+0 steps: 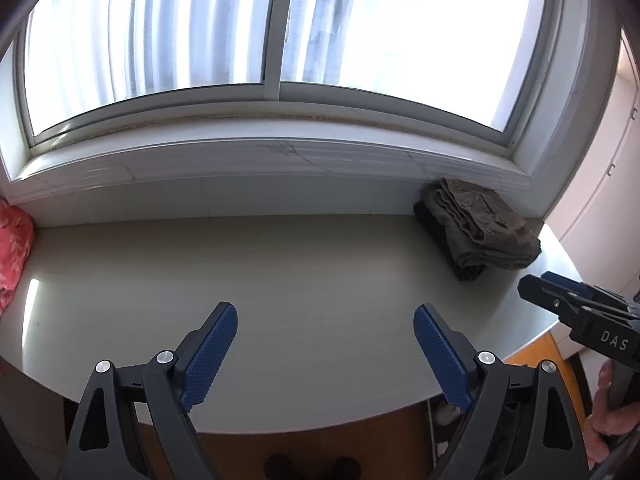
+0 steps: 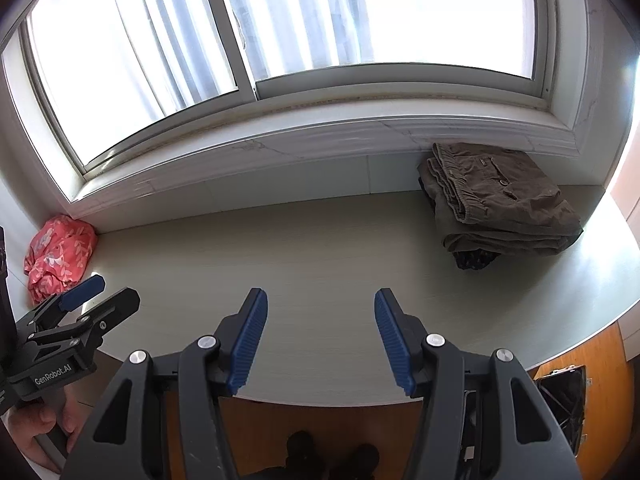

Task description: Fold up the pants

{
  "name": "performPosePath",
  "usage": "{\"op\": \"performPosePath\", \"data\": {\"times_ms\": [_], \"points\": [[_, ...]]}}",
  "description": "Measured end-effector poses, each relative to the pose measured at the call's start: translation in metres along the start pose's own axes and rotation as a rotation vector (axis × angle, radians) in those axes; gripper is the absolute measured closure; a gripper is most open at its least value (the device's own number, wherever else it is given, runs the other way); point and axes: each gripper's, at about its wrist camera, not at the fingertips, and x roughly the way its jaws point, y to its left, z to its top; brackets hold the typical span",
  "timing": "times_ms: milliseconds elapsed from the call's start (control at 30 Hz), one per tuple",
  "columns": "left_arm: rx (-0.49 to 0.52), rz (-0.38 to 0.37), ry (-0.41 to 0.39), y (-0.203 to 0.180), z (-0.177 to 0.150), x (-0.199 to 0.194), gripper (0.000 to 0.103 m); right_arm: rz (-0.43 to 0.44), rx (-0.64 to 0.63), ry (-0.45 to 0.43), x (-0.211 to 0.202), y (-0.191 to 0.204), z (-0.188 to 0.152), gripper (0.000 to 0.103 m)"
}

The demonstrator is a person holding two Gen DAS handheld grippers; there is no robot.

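Observation:
Folded brown pants [image 2: 500, 200] lie stacked on a dark folded garment [image 2: 474, 259] at the table's far right, by the window ledge; they also show in the left wrist view [image 1: 480, 224]. My left gripper [image 1: 325, 316] is open and empty above the table's front edge. My right gripper [image 2: 320, 300] is open and empty above the front edge too. Each gripper shows in the other's view: the right one [image 1: 560, 292], the left one [image 2: 92, 292]. A crumpled pink floral garment [image 2: 60, 258] lies at the far left [image 1: 12, 248].
The pale table [image 2: 300, 248] runs along a wall under a wide window [image 2: 280, 40] with a white ledge [image 1: 280, 160]. Orange-brown floor and a dark bin [image 2: 564, 400] lie below the table's front right edge.

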Motion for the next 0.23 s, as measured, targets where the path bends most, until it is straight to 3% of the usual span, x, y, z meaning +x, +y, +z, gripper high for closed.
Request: {"op": "performPosePath", "data": {"times_ms": [233], "points": [[-0.010, -0.021, -0.009, -0.0012, -0.0056, -0.0040, 0.011, -0.005, 0.005, 0.010, -0.0011, 0.0008, -0.0064, 0.051]]}}
